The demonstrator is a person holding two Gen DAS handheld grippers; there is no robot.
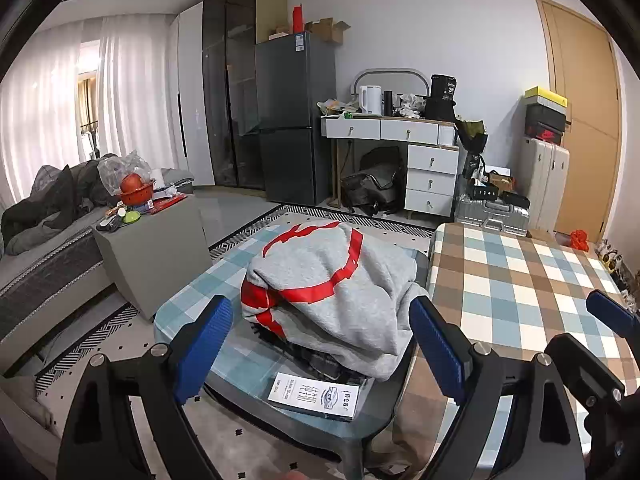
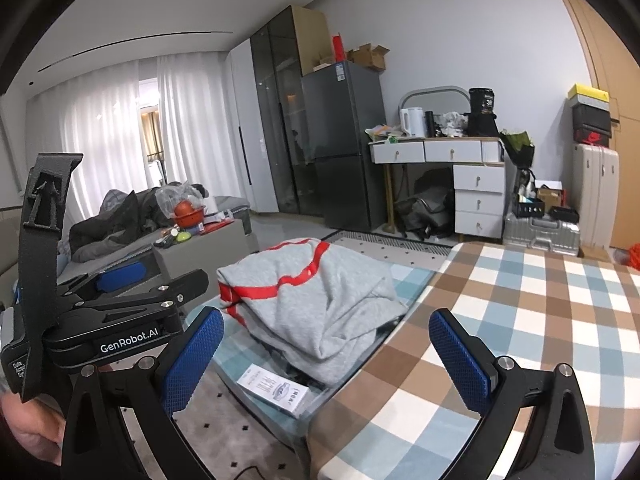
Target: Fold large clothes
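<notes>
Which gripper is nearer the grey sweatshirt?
Left. The left gripper faces the grey sweatshirt with open jaws either side of it, not touching. The right gripper sits further right, by the checked table.

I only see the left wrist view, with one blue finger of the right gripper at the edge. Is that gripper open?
Observer: Yes. The right wrist view shows the right gripper with both fingers wide apart and nothing between them.
Operator: Does anything show of whoever holds the left gripper?
Observer: Part of a hand shows in the lower left corner, below the left gripper.
Operator: Anything on the floor near me?
Observer: A thin black cable lies at the bottom edge.
</notes>
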